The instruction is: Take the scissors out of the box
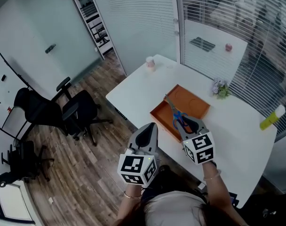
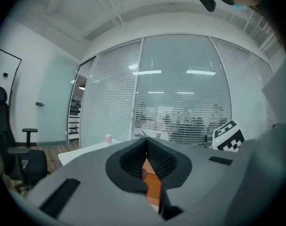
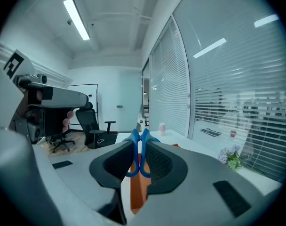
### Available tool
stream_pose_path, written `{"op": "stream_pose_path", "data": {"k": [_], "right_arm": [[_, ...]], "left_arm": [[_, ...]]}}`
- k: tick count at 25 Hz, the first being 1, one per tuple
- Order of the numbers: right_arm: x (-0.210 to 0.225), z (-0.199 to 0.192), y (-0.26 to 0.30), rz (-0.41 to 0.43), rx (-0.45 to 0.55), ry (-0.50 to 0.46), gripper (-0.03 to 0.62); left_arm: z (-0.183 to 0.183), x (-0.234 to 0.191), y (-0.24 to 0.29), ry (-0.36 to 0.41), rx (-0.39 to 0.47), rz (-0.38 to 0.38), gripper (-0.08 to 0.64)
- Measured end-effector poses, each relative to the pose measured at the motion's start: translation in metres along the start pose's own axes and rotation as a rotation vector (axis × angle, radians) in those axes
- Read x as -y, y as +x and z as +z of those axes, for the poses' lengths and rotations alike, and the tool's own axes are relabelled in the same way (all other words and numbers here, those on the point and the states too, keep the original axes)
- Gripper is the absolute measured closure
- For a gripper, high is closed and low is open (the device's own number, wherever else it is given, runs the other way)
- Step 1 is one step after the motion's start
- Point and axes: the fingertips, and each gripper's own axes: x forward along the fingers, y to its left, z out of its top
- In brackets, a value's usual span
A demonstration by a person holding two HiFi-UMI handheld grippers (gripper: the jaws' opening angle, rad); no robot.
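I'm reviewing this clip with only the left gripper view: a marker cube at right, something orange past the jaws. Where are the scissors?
Observer: The right gripper is shut on the scissors by their blue handles.
Operator: Over the box?
Observer: Yes, the head view shows them above the orange box, blades pointing away from the person.
Operator: And my gripper?
Observer: The left gripper sits left of the box, apart from it.

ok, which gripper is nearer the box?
Right. The right gripper hangs over the near edge of the box, holding the scissors; the left gripper is off to its side, by the table edge.
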Motion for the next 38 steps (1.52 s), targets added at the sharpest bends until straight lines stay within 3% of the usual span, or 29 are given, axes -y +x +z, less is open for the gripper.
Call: {"op": "stream_pose_path", "data": {"k": [18,38], "right_arm": [[-0.020,0.033,-0.082,-0.015,0.171,0.018,0.480],[-0.042,0.043,-0.136,-0.020,0.229,-0.017,0.480]], "left_arm": [[0.006,0.047,-0.041,0.039,0.022,-0.016,0.541],[0.004,0.065,-0.083,0.044,0.051,0.004,0.541]]}}
